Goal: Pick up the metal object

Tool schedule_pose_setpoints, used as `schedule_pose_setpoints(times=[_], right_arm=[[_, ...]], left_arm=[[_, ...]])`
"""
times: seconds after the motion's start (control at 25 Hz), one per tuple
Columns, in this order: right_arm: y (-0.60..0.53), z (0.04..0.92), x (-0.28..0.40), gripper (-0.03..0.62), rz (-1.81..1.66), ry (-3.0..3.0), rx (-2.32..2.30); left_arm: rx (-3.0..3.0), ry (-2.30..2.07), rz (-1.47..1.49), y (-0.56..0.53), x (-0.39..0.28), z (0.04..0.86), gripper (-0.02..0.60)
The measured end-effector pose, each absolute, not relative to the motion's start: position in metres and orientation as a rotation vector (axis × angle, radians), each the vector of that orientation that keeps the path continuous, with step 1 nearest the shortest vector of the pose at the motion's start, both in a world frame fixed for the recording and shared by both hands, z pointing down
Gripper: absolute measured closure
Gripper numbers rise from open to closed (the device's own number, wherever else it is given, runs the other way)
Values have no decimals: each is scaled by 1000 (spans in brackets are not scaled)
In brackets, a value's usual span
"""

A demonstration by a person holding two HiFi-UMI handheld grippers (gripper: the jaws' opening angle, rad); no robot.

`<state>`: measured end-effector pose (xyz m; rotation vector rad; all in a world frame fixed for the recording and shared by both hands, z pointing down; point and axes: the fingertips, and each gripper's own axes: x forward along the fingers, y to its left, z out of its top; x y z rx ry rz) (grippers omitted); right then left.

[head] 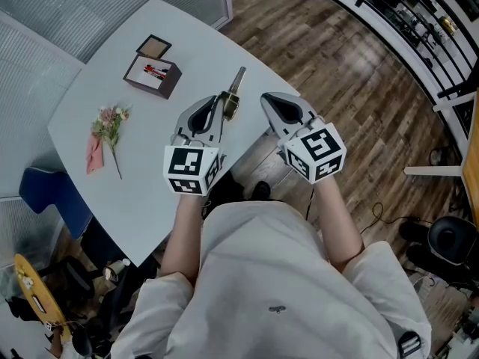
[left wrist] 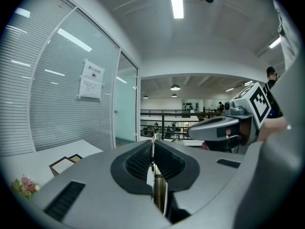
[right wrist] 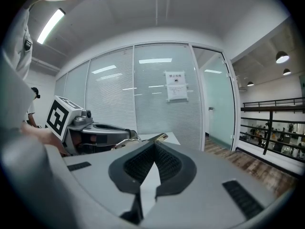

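Note:
The metal object (head: 234, 90) is a slim silver and brass-coloured piece, lifted over the white table's (head: 150, 170) near edge. My left gripper (head: 218, 102) is shut on its lower end, and the rest sticks out past the fingertips toward the table's far side. In the left gripper view the metal object (left wrist: 159, 194) runs up between the closed pads. My right gripper (head: 270, 102) hangs just right of it, shut with nothing between its jaws. From the right gripper view, the right gripper (right wrist: 153, 145) is closed, and the metal object (right wrist: 156, 138) shows beyond it beside the left gripper (right wrist: 102, 130).
A small dark box (head: 153, 75) with its lid (head: 154, 47) beside it lies at the table's far side. A flower sprig (head: 110, 126) and a pink cloth (head: 93, 154) lie at the left. A blue chair (head: 49, 194) stands by the table; wooden floor (head: 352, 88) spreads right.

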<state>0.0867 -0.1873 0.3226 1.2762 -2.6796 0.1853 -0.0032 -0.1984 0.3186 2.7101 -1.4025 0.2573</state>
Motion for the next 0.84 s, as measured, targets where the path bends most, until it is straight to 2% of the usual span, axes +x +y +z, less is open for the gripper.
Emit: schedule_pose_setpoints(times=[0.84], right_arm=[[-191, 324, 82, 588, 193, -2683, 1251]], left_arm=[[2699, -1413, 261, -201, -8, 321, 555]])
